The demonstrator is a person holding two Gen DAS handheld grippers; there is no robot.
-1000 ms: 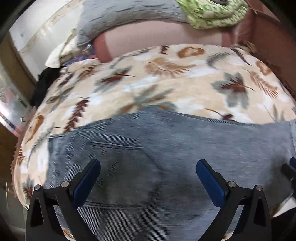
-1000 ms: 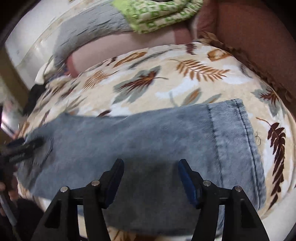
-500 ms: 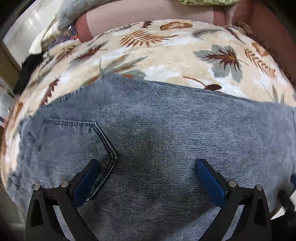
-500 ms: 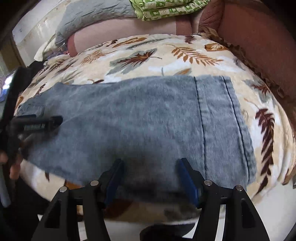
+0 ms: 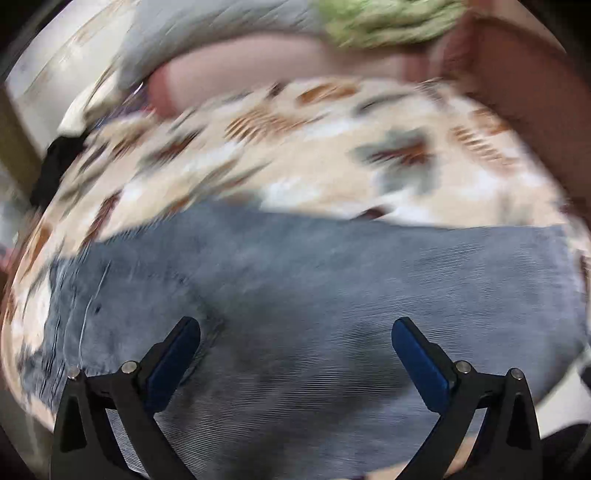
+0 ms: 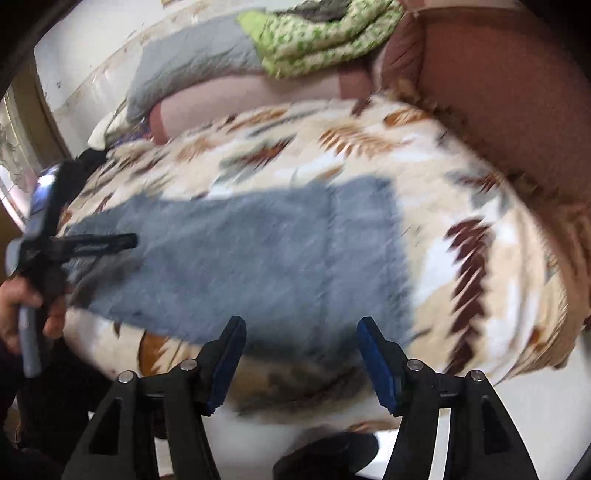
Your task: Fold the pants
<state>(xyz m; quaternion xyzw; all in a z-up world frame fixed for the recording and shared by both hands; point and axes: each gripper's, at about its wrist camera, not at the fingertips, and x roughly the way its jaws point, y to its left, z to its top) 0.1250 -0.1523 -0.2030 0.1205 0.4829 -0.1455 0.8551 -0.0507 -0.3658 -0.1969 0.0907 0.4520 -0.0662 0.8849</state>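
Grey-blue denim pants (image 5: 314, 295) lie folded into a flat band across a leaf-print blanket (image 5: 295, 155). My left gripper (image 5: 295, 332) hovers open over the band's left half, its blue pads (image 5: 173, 362) wide apart and empty. The right wrist view shows the same pants (image 6: 240, 258) with the hem end to the right. My right gripper (image 6: 299, 332) is open and empty, over the pants' near edge at the blanket's front. There the left gripper (image 6: 122, 242) reaches in from the left over the pants, held by a hand (image 6: 22, 306). Both views are motion-blurred.
A grey pillow (image 6: 192, 62) and a green patterned quilt (image 6: 321, 33) lie at the far end of the blanket (image 6: 461, 206). A brown padded side (image 6: 498, 92) runs along the right. A dark object (image 6: 332, 454) sits on the white floor below the near edge.
Both grippers have drawn back from the pants toward the near edge, so more blanket shows. The right view now reaches past the bed's front edge. Both stayed open.
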